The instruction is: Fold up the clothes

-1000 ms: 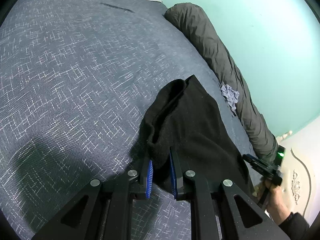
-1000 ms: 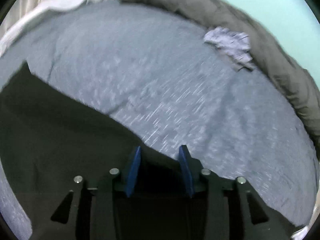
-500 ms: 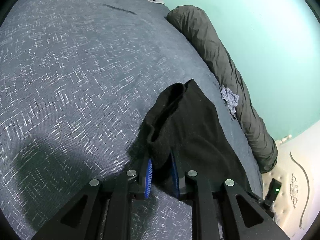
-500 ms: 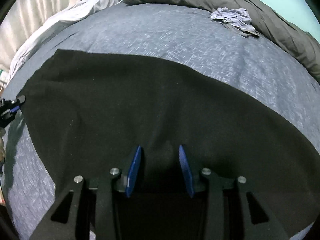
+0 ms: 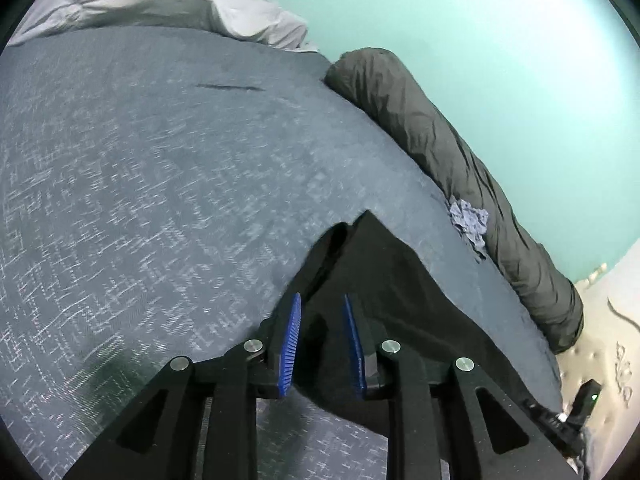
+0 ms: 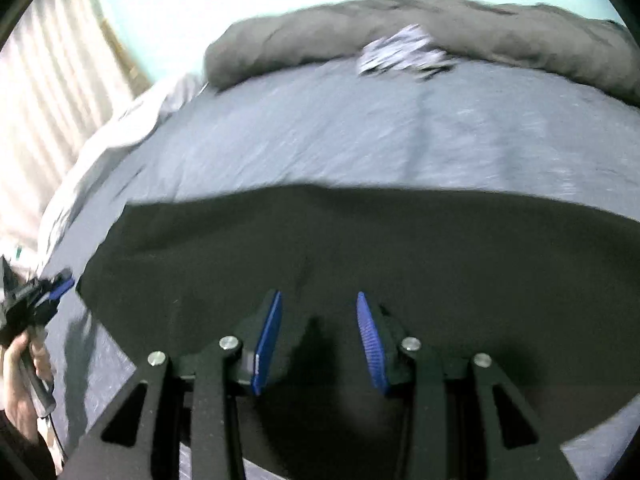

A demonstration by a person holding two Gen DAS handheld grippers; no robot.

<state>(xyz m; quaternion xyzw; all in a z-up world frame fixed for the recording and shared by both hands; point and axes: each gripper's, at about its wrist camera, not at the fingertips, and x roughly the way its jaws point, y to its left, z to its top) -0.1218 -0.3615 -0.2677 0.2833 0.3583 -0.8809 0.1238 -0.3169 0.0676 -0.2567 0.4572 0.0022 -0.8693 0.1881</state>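
Note:
A black garment (image 5: 400, 304) lies spread flat on the blue-grey bed cover (image 5: 140, 200). My left gripper (image 5: 322, 300) sits at its left corner, the fingers close together with a fold of the black cloth between them. In the right wrist view the same black garment (image 6: 360, 248) fills the near half. My right gripper (image 6: 318, 300) hovers open over its near edge, with nothing between the pads. The left gripper (image 6: 48, 296) and the hand holding it (image 6: 20, 380) show at the far left, by the garment's corner. The right gripper (image 5: 576, 412) shows at the lower right of the left wrist view.
A rolled dark grey duvet (image 5: 460, 168) runs along the mint wall, with a small crumpled blue-and-white cloth (image 5: 468, 220) against it. A light grey pillow (image 5: 160, 0) lies at the head of the bed. Pale curtains (image 6: 40, 100) hang beyond the bed's left side.
Both views have tilted upward, showing more wall and pillow. The right view swung from the bare bed onto the garment, then rose. The left fingers' gap is about the same.

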